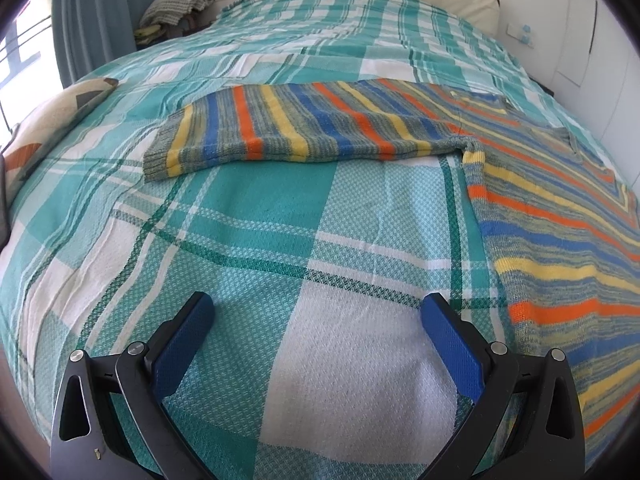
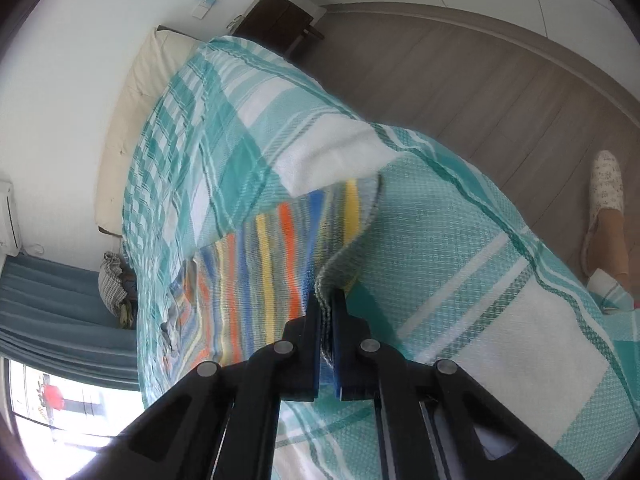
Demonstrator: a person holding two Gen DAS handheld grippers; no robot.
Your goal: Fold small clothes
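Right gripper [image 2: 327,304] pinching sweater [image 2: 260,264] hem; left gripper [image 1: 318,312] hovering empty

Sweater [image 1: 552,216] is lying flat on the bed [image 1: 248,216], body running up the right side of the left view, one sleeve [image 1: 280,128] stretching crosswise ahead of the left fingers [image 1: 452,344]; those fingers are spread wide over bare bedspread, touching nothing; right fingers [image 2: 312,320] are pressing together on the ribbed hem, edge lifting off the bed; sleeve is lying well ahead of the left gripper, so left looks nearer for folding it in.
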